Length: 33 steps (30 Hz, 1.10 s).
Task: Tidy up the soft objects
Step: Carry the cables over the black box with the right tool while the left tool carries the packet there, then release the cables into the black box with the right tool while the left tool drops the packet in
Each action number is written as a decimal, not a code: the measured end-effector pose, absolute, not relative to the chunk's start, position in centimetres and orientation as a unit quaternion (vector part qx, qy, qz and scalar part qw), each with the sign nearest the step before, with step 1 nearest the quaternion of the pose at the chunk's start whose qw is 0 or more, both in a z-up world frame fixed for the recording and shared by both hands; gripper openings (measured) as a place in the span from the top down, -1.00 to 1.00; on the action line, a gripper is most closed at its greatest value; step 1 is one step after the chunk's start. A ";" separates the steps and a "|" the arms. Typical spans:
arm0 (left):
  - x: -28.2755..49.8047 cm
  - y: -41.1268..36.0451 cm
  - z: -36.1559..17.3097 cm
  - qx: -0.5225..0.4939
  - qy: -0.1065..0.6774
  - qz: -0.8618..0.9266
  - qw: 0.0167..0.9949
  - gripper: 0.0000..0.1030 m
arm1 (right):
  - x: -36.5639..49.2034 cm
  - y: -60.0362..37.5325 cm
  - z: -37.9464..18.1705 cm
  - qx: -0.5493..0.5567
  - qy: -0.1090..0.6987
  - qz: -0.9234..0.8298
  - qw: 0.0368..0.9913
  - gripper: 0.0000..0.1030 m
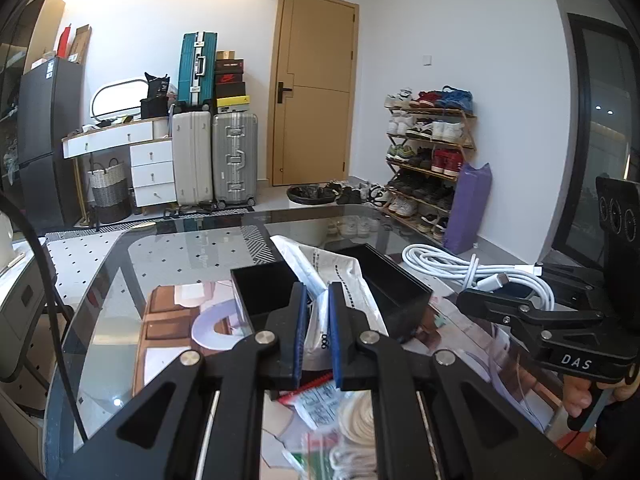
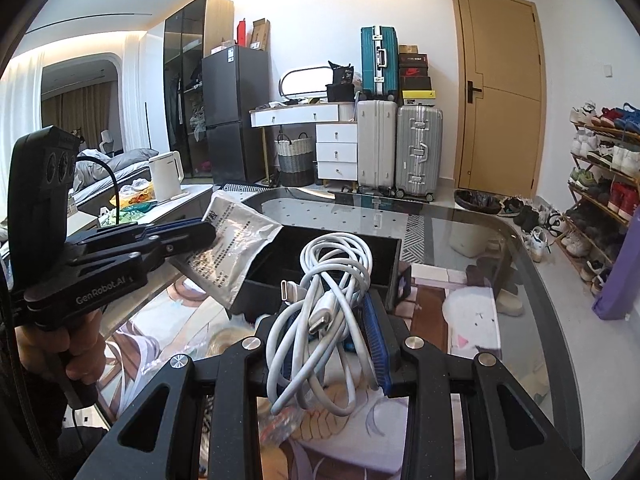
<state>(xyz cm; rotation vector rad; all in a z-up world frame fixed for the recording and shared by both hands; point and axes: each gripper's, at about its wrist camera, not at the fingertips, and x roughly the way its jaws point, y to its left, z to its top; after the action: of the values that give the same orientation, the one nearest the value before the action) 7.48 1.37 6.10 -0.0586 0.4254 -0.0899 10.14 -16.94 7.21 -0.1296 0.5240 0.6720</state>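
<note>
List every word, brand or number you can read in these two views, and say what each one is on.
"DAS": white letters on the right gripper, on its black body.
"GenRobot.AI": white letters on the left gripper, on its black body.
"990": on the white packet held in the left gripper; its other print is too small to read.
Shoe boxes on the suitcases: logos show, words too blurred to read.
Fridge sticker: unreadable.

Home: suitcases [image 1: 234,158], shoe rack [image 1: 430,160].
</note>
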 end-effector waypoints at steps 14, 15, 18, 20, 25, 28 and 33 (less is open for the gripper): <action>11.3 1.9 5.5 -0.025 0.223 -0.023 0.974 0.84 | 15.7 -12.7 7.6 -0.076 0.289 0.336 0.893 0.38; 11.7 2.0 5.5 -0.025 0.225 -0.022 0.974 0.84 | 16.0 -12.6 7.4 -0.077 0.292 0.336 0.892 0.38; 12.5 2.1 5.1 -0.025 0.231 -0.019 0.972 0.84 | 16.9 -11.9 6.9 -0.078 0.302 0.336 0.889 0.38; 13.1 2.2 4.8 -0.024 0.237 -0.017 0.971 0.84 | 17.7 -11.7 6.7 -0.077 0.306 0.334 0.888 0.38; 14.3 2.0 4.1 -0.022 0.250 -0.009 0.968 0.84 | 19.7 -11.4 5.9 -0.074 0.324 0.330 0.883 0.38; 14.7 1.8 3.8 -0.019 0.256 -0.006 0.966 0.84 | 20.5 -11.1 5.5 -0.075 0.328 0.331 0.882 0.36; 15.1 1.8 3.6 -0.016 0.265 0.000 0.964 0.73 | 20.5 -11.4 5.4 -0.078 0.316 0.324 0.888 0.16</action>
<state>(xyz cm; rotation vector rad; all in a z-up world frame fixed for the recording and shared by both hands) 15.12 1.84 3.64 -0.0332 0.5360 -0.0007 20.48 -11.39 5.45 -0.1614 0.6564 0.6732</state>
